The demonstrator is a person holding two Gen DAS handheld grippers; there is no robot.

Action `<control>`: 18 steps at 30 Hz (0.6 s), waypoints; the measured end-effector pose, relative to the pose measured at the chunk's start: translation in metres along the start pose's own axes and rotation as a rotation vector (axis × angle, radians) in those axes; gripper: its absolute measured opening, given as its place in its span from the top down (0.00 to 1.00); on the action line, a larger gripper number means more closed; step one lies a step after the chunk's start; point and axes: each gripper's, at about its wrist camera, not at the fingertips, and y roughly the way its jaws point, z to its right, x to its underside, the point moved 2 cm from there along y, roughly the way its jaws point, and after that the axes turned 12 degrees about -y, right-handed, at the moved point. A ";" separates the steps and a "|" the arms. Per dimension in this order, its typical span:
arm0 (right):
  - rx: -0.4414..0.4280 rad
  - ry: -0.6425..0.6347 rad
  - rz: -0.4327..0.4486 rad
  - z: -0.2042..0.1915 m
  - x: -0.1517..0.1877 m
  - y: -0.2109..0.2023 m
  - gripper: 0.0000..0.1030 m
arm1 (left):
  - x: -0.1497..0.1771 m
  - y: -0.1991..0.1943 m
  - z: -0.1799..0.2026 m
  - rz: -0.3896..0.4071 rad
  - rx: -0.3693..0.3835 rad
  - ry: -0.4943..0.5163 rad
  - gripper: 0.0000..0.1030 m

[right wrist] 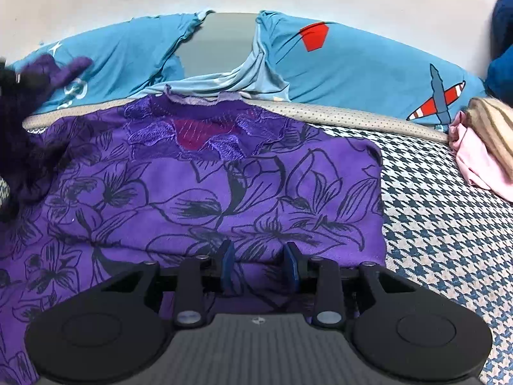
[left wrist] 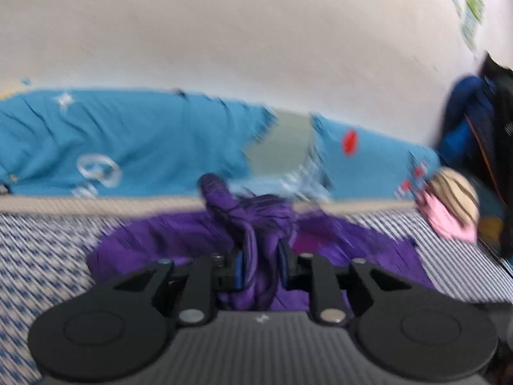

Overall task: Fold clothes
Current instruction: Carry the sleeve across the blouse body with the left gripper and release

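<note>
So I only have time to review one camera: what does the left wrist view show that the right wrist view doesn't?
Only the left wrist view shows the left gripper with a bunch of the purple garment between its fingers, plus coloured pictures on the wall.

Only the right wrist view shows the right gripper over the flat purple cloth, its flower print, the embroidered neckline and the plane print.

Both show the blue bedding, the houndstooth cover and the pink cloth.

Purple garment (right wrist: 224,192) with dark floral outlines, blue-and-white houndstooth cover (right wrist: 442,211), sky-blue bedding (right wrist: 352,64), pink cloth (right wrist: 474,160)
</note>
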 end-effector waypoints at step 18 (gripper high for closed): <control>-0.215 0.137 0.096 0.008 -0.006 -0.003 0.67 | 0.087 -0.045 0.004 -0.089 -0.155 0.158 0.21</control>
